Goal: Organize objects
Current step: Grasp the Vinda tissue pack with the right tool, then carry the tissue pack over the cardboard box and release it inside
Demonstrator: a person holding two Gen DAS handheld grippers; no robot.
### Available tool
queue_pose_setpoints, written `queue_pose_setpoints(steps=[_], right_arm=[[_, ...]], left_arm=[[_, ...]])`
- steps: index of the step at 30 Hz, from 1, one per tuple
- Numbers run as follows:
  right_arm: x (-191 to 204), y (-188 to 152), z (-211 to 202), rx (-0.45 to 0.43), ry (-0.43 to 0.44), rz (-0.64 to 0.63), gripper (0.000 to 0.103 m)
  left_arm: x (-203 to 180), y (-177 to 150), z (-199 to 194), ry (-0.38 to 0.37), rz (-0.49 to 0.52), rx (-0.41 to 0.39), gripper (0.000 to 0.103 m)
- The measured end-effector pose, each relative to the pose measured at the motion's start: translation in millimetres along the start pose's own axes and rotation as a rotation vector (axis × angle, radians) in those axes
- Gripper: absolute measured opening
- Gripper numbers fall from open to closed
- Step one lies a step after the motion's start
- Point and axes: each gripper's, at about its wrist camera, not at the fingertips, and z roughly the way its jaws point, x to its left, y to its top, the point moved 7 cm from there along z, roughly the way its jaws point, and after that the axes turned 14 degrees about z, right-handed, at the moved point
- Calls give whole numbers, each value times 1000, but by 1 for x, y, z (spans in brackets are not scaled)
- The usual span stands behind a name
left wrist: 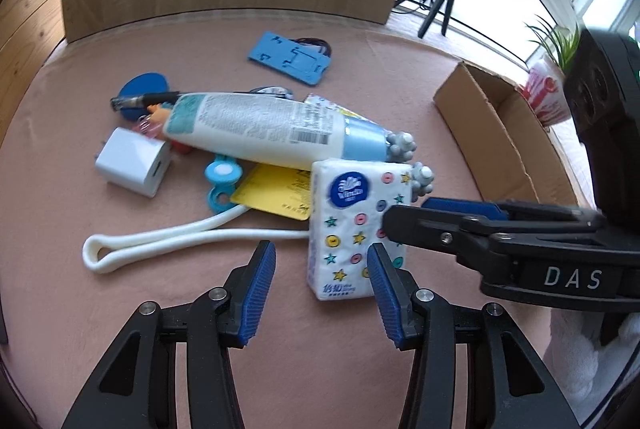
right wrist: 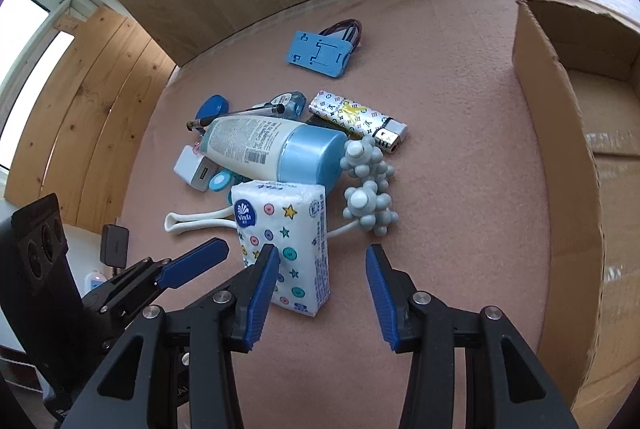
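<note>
Tissue pack (right wrist: 286, 233) lies nearest in the clutter on the pink mat (right wrist: 460, 189), touching the lotion bottle (right wrist: 276, 145). Left gripper (left wrist: 322, 293) and right gripper (right wrist: 322, 295) hover with jaws spread, pinching nothing; cardboard box (right wrist: 560, 149) sits right.

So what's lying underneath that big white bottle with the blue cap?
Under the bottle a yellow card, a turquoise ring-shaped gadget, a pen and small orange and pink bits poke out. The tissue pack sits beside it. Whatever lies fully beneath is covered.
</note>
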Motion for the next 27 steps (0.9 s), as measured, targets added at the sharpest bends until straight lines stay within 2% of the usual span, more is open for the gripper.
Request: queue_pose_setpoints(steps=[5, 8, 14, 20, 27], right_arm=[[5, 5, 4, 30, -28, -79, 42], [4, 4, 6, 43, -30, -87, 42], [9, -3, 11, 80, 13, -76, 32], [11, -5, 0, 54, 3, -80, 32], [17, -7, -41, -6, 21, -116, 32]], left_arm=[[-10, 1, 4, -32, -1, 2, 51], [-16, 0, 6, -56, -15, 0, 45], [-28, -3, 7, -65, -37, 4, 44], [-43, 1, -17, -64, -50, -34, 44], [-71, 21, -49, -53, -8, -81, 44]])
